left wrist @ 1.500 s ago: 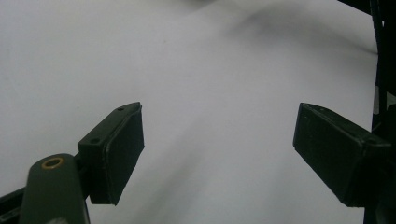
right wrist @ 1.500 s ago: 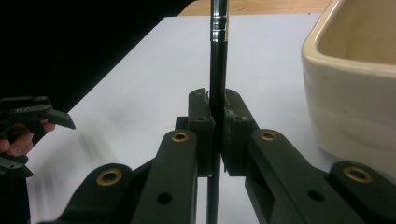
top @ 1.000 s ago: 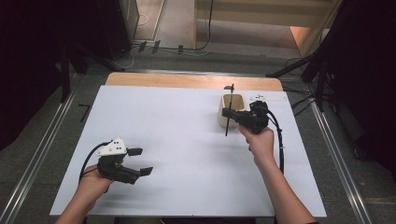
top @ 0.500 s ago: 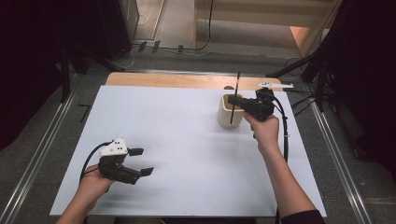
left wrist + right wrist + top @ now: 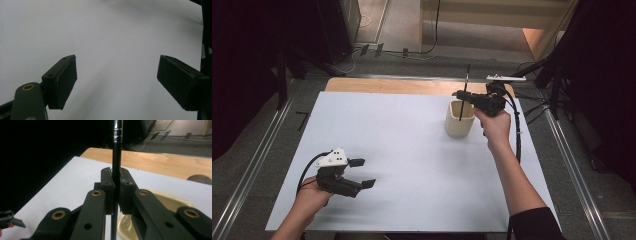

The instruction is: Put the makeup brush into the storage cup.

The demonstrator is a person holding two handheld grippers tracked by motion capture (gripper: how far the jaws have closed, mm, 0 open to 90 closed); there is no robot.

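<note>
- We see the right gripper (image 5: 460, 94) at the far right of the table (image 5: 412, 150), its jaws pinching a black pen (image 5: 464, 92).
- The pen stands upright, with its lower end inside the mouth of a cream cup (image 5: 459, 125) and its top above the gripper.
- In the right gripper view the pen (image 5: 116, 150) runs straight up between the pads, over the cup's (image 5: 160, 197) rim.
- The left gripper (image 5: 362, 173) rests near the front left of the white sheet, well apart from the cup, its jaws spread with nothing between them.
</note>
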